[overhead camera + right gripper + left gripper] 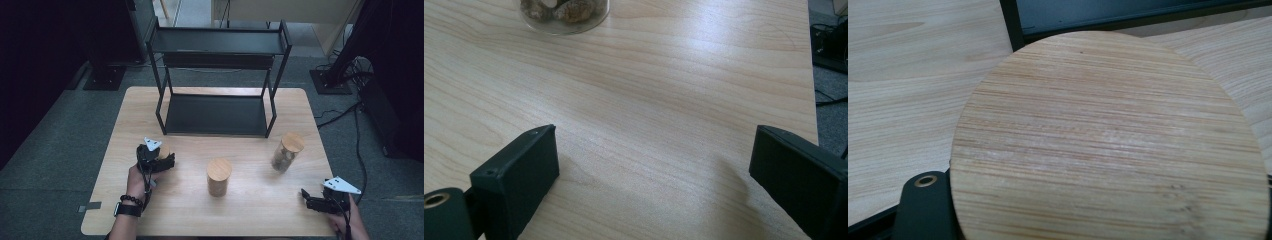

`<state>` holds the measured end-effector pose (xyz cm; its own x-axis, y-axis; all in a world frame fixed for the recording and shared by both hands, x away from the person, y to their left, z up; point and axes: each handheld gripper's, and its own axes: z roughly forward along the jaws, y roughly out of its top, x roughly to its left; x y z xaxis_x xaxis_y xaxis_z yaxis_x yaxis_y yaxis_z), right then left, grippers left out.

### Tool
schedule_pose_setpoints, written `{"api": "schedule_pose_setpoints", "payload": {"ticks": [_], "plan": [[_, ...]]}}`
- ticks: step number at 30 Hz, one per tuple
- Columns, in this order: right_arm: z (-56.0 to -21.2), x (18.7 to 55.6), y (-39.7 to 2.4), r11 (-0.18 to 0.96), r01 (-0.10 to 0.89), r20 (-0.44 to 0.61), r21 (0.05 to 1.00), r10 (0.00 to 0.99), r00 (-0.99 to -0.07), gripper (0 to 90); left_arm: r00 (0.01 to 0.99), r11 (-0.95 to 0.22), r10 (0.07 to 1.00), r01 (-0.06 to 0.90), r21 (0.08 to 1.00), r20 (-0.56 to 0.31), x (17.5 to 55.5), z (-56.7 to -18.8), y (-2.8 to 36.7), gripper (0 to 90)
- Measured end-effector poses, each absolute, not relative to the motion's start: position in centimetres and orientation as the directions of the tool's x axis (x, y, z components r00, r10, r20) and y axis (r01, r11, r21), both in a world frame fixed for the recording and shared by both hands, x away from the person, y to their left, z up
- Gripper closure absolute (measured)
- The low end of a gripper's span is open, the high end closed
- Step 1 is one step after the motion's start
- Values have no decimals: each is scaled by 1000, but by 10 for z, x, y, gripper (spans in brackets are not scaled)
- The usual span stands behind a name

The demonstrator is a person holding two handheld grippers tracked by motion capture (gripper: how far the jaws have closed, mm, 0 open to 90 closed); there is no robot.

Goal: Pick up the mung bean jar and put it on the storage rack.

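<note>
Round bamboo lid [1108,140] of the jar, front-left on the table near the black rack [217,107], sits clamped in your left gripper [159,159]; right gripper [320,200] gapes idle; a tilted lift risks slippage.

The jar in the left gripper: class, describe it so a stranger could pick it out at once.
Start at the black shelf at the table's far side, then come toward its front left leg. There the left gripper is shut on a jar with a bamboo lid. The other two jars stand free, untouched.
</note>
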<state>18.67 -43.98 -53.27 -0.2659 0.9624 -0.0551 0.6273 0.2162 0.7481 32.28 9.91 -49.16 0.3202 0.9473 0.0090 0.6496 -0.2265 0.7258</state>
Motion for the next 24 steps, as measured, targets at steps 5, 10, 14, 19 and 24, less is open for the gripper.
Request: {"api": "schedule_pose_setpoints", "payload": {"ticks": [5, 10, 14, 19, 24], "plan": [[-533, 187, -440, 215, 628, -53, 748, 962, -266, 51, 317, -225, 948, 643, 732, 13, 328, -488, 98, 252], [-533, 187, -440, 212, 630, -49, 747, 963, -266, 51, 320, -226, 947, 641, 733, 12, 333, -484, 94, 253], [-533, 187, -440, 213, 629, -49, 748, 963, -267, 51, 331, -233, 944, 642, 731, 10, 338, -484, 88, 252], [-533, 187, -440, 214, 628, -51, 748, 962, -267, 51, 336, -225, 942, 642, 733, -5, 345, -482, 79, 253], [-533, 187, -440, 214, 628, -49, 748, 962, -269, 51, 336, -235, 942, 644, 728, 7, 351, -481, 72, 253]]}}
